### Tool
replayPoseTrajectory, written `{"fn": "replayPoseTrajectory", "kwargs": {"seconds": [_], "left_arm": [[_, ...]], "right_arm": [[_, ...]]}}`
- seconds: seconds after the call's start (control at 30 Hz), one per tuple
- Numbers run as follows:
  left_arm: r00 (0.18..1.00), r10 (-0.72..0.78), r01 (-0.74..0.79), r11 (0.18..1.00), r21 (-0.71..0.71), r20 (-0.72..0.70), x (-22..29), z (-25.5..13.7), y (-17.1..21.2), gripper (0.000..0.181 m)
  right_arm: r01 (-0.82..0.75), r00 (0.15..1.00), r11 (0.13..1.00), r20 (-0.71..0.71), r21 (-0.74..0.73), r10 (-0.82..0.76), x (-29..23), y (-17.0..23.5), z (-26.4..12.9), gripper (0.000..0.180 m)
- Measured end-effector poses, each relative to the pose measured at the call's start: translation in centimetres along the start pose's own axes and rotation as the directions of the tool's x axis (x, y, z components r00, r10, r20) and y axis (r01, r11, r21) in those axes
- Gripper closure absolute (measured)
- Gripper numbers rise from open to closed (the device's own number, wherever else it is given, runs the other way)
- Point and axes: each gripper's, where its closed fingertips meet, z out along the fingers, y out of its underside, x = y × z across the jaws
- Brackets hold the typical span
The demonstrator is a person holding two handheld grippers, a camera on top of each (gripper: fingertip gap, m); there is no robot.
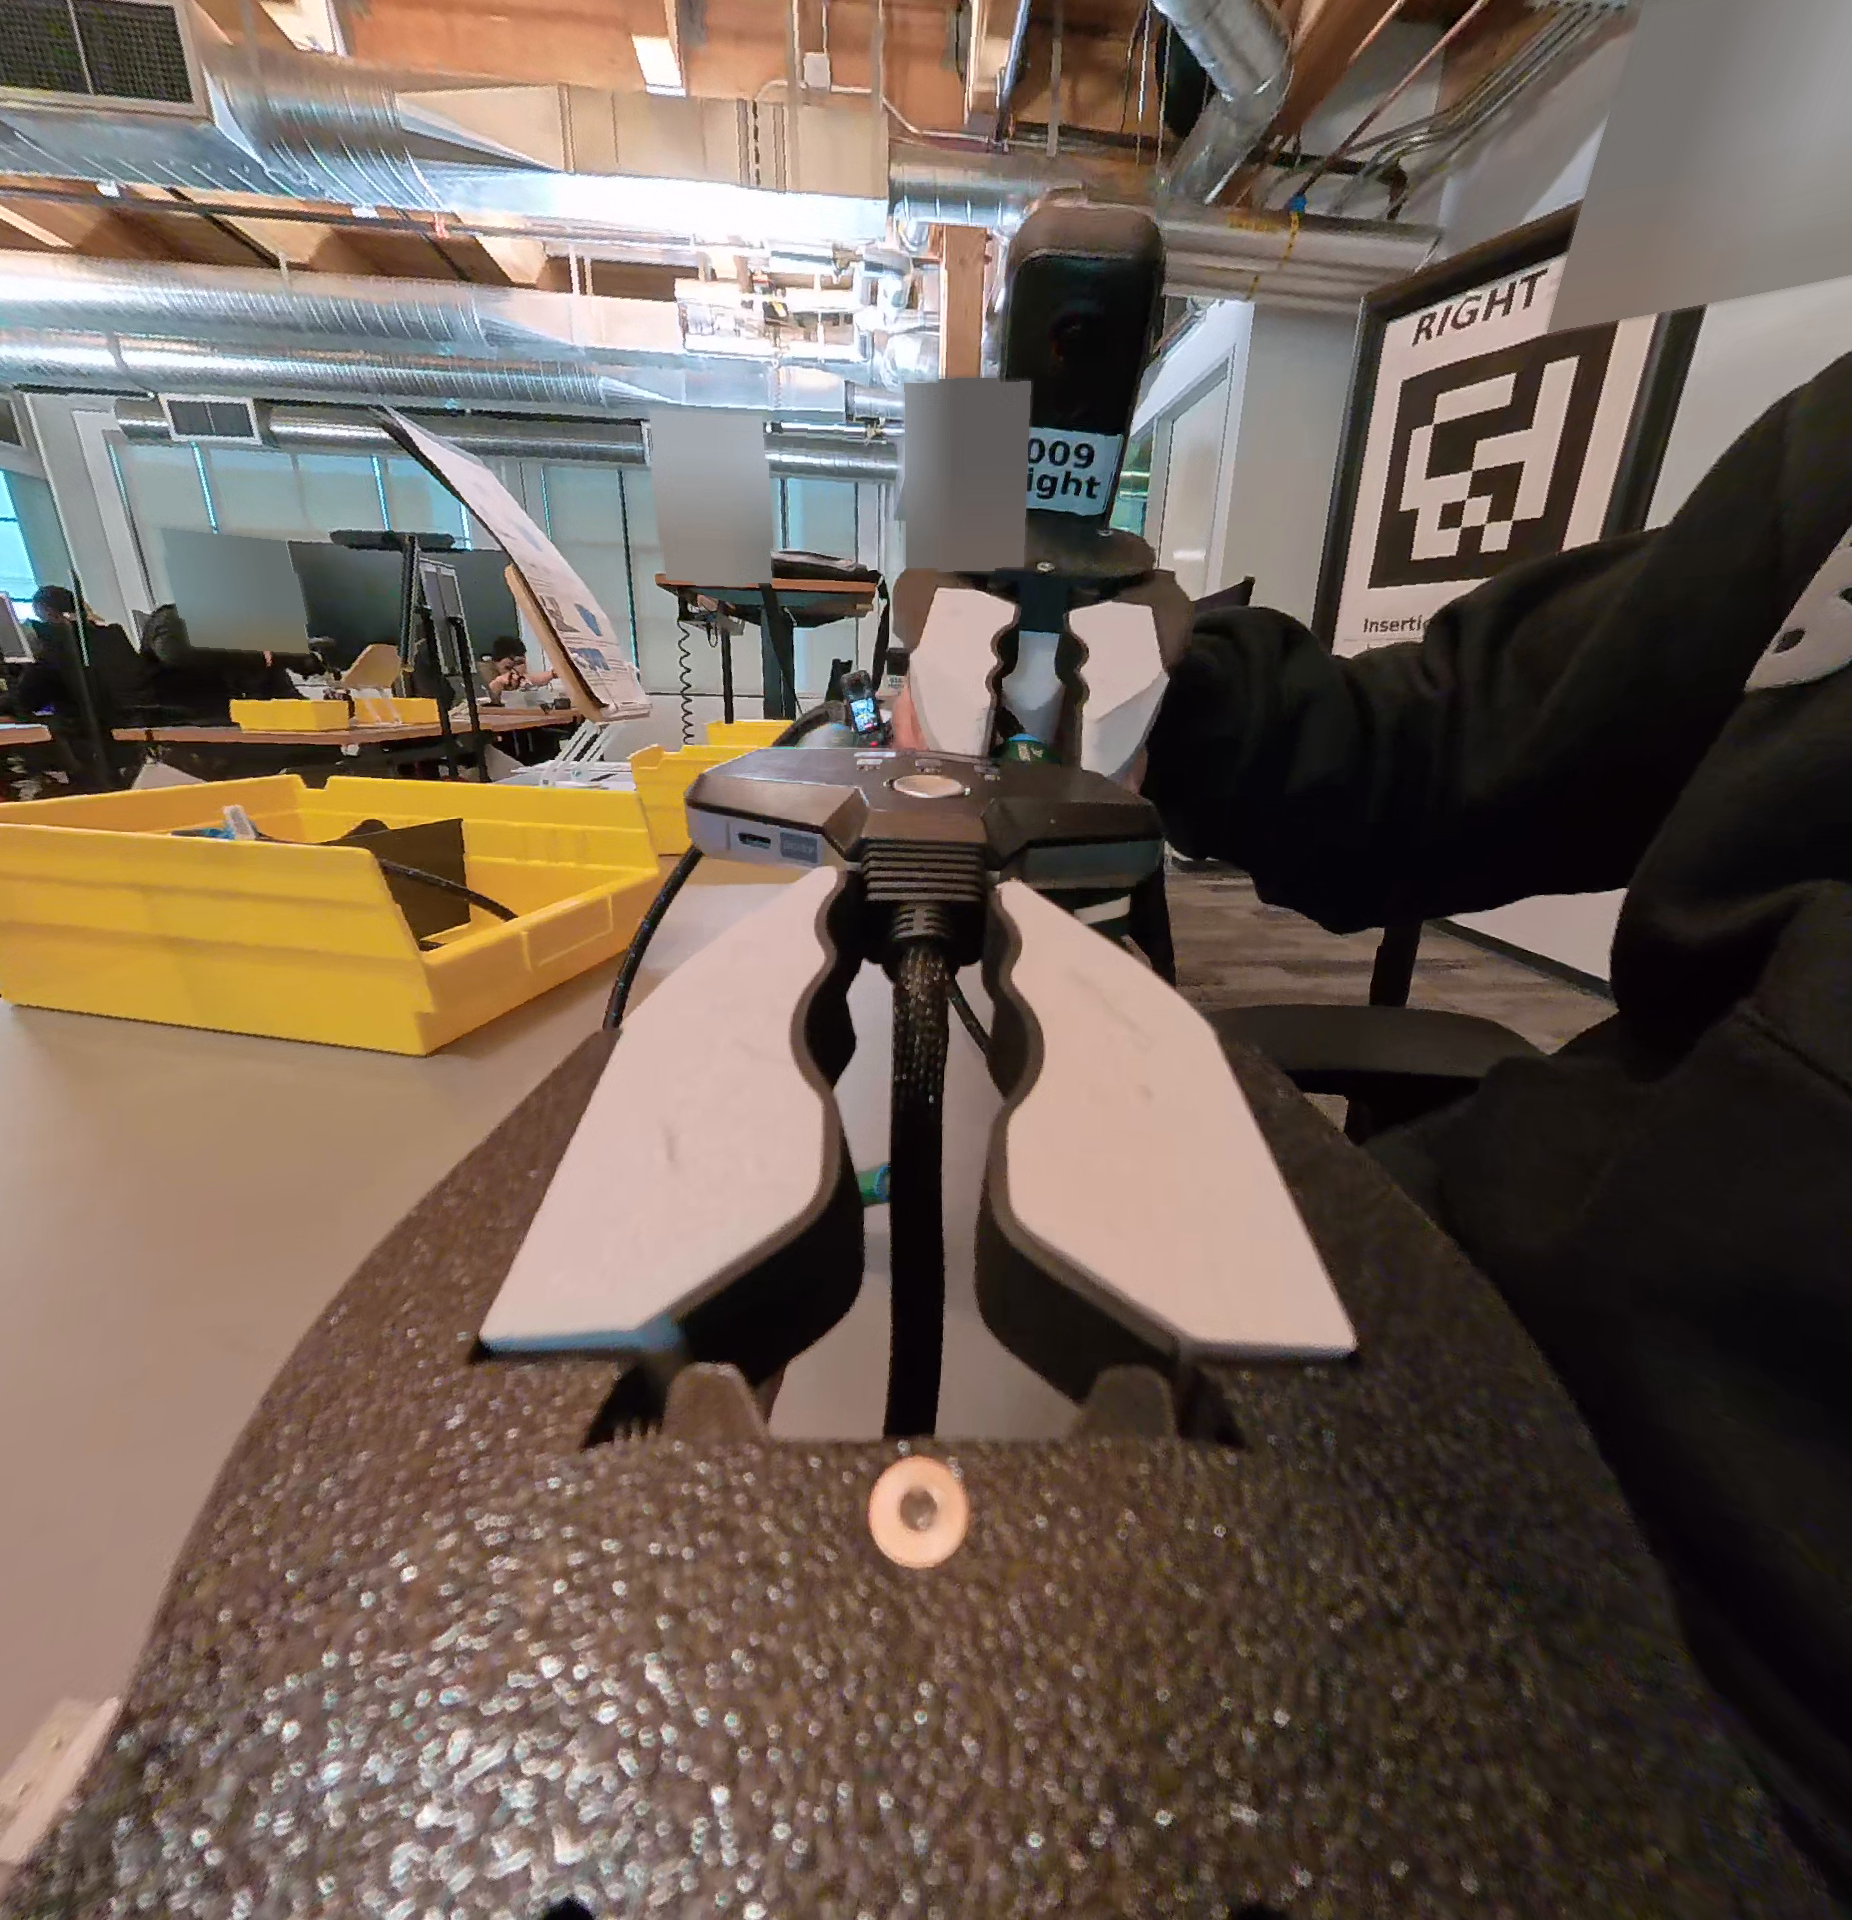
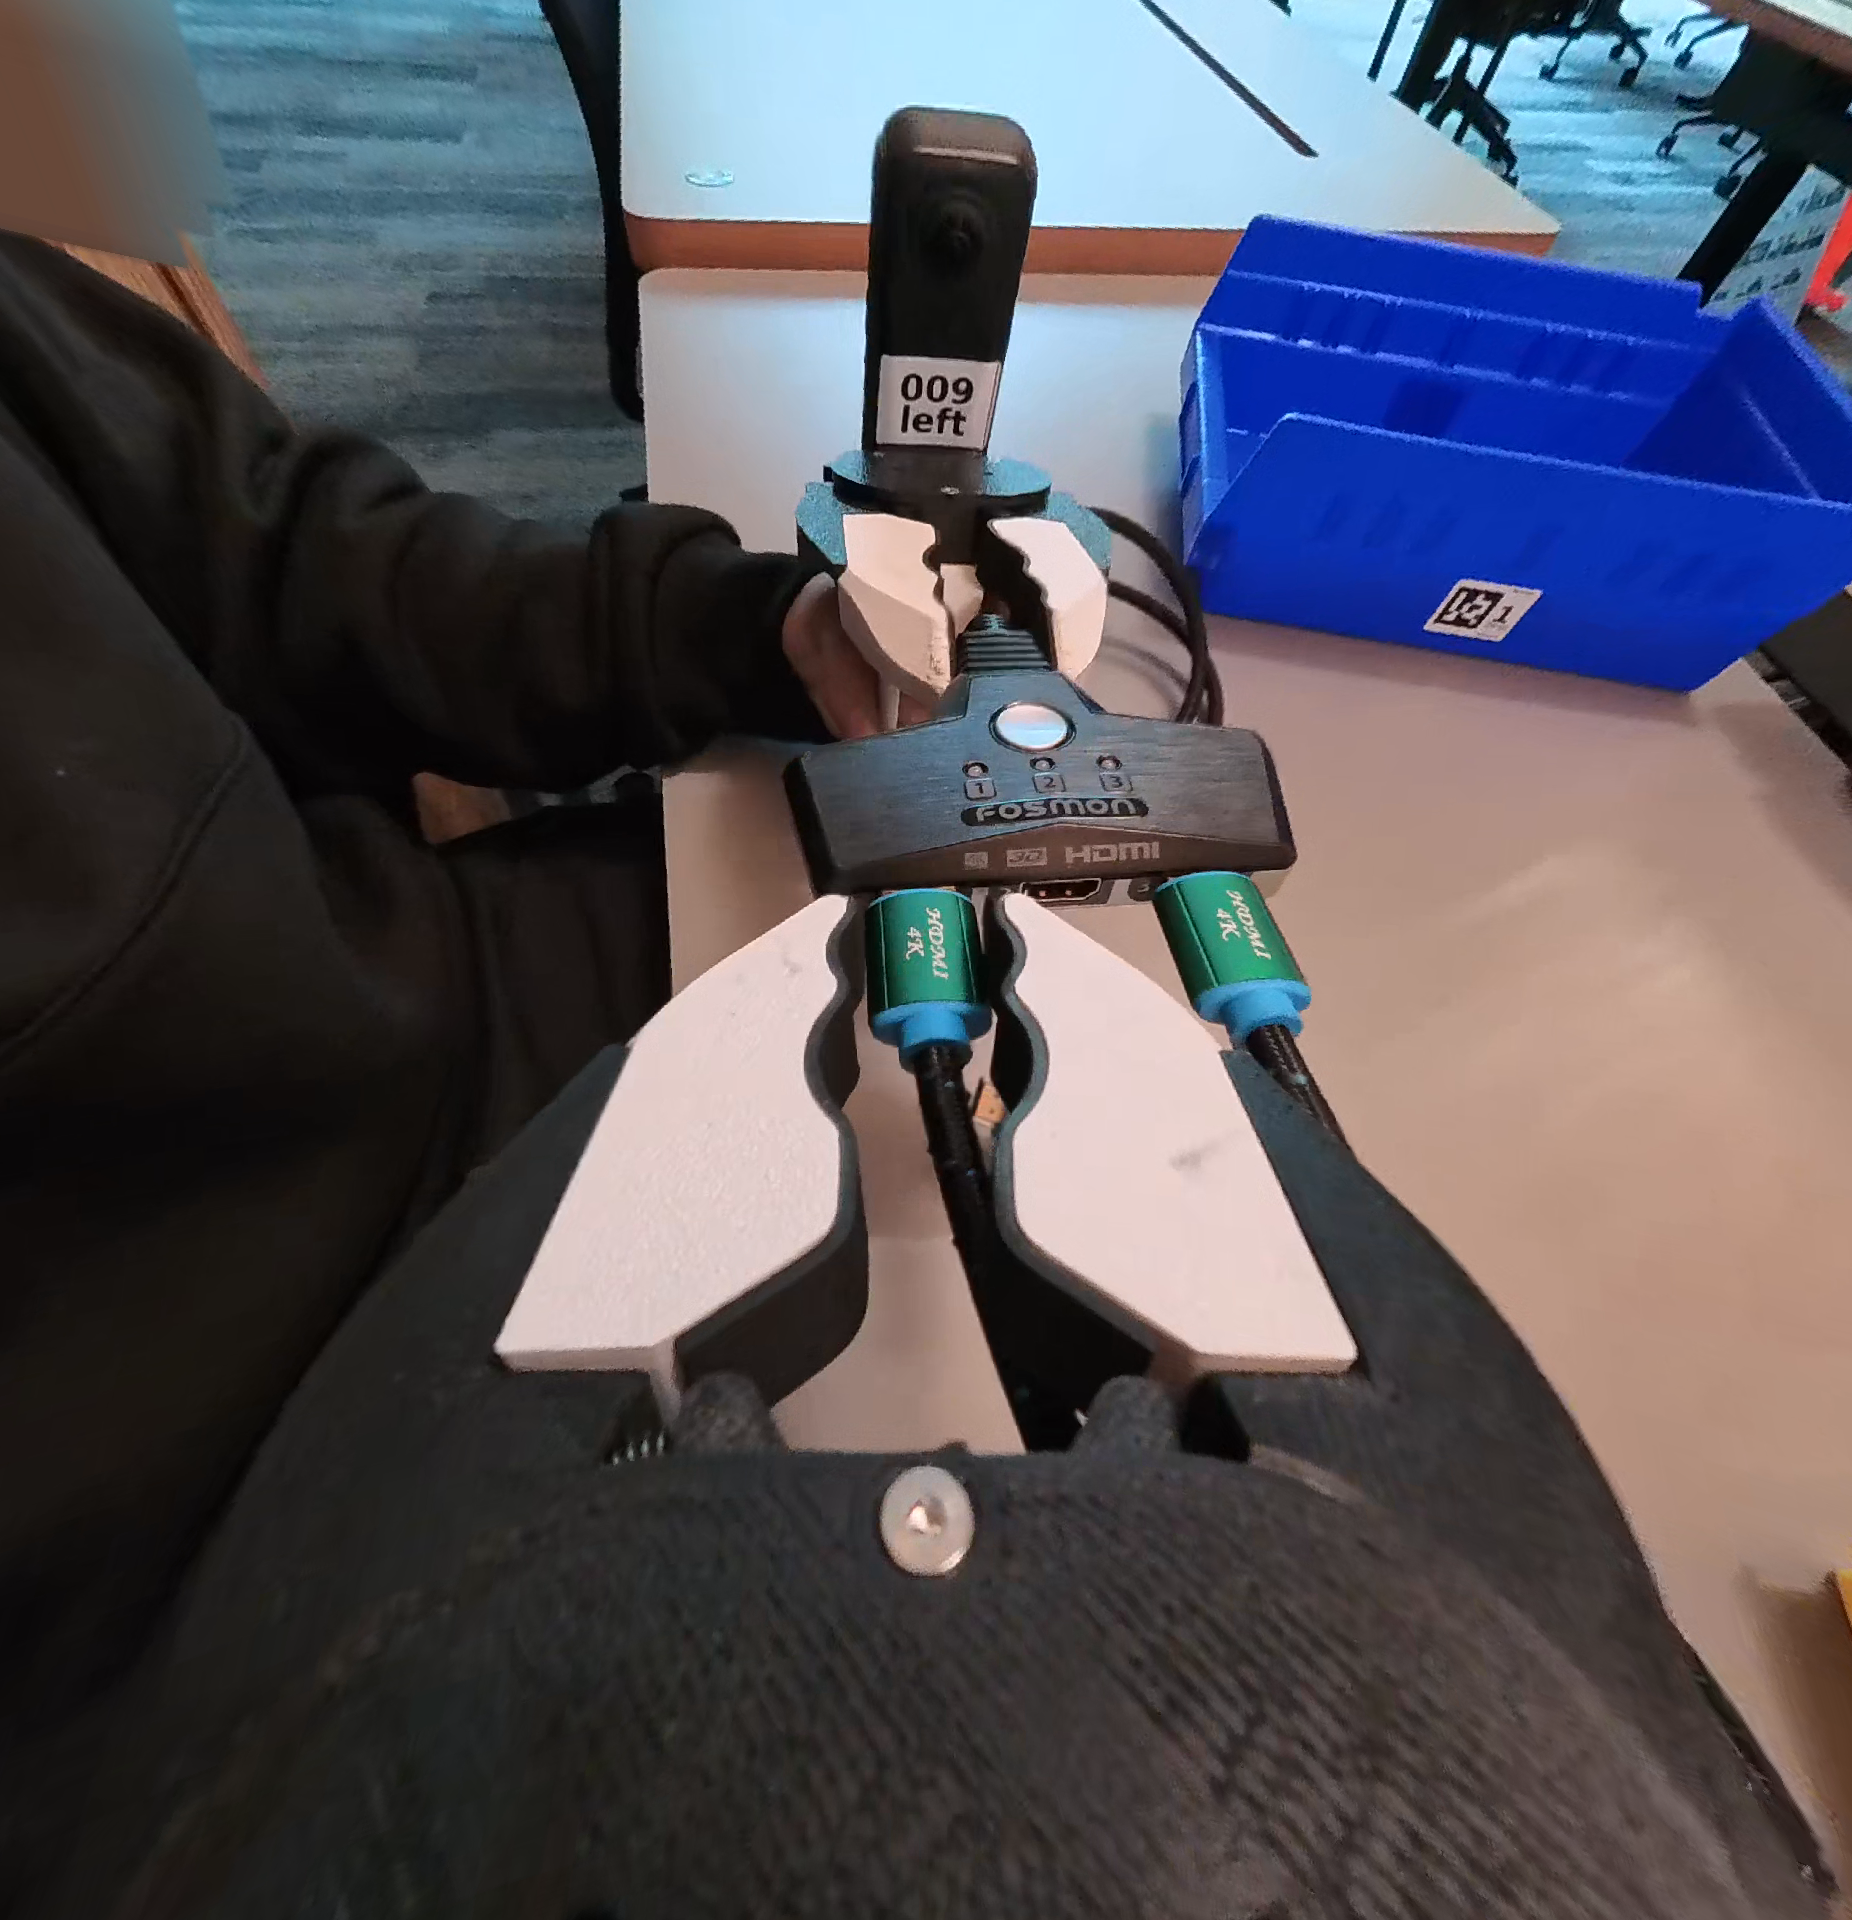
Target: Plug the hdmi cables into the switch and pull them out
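Note:
A black HDMI switch (image 2: 1036, 805) is held just above the grey table (image 2: 1473, 987); it also shows in the left wrist view (image 1: 922, 805). My left gripper (image 1: 920, 883) is shut on the ribbed collar (image 1: 920, 868) of the switch's own braided cable. My right gripper (image 2: 922, 914) is shut on a green HDMI plug (image 2: 917, 966) that sits in the switch's left port. A second green plug (image 2: 1228, 961) sits in the right port. The middle port (image 2: 1062, 891) is empty. The two grippers face each other across the switch.
A yellow bin (image 1: 278, 935) with a cable in it stands on the table beyond the switch. A blue bin (image 2: 1524, 520) stands at the right. Black cable loops (image 2: 1182, 644) lie behind the switch. A person's black sleeve (image 2: 382, 603) fills the left side.

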Motion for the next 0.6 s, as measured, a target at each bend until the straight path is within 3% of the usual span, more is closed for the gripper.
{"fn": "replayPoseTrajectory", "kwargs": {"seconds": [0.6], "left_arm": [[0.996, 0.09, -0.09, 0.991, -0.101, 0.0, 0.8, 1.2, 1.1, 0.158]], "right_arm": [[0.038, 0.998, 0.978, 0.061, -0.206, -0.026, -0.2, 1.8, -1.4, 0.156]]}}
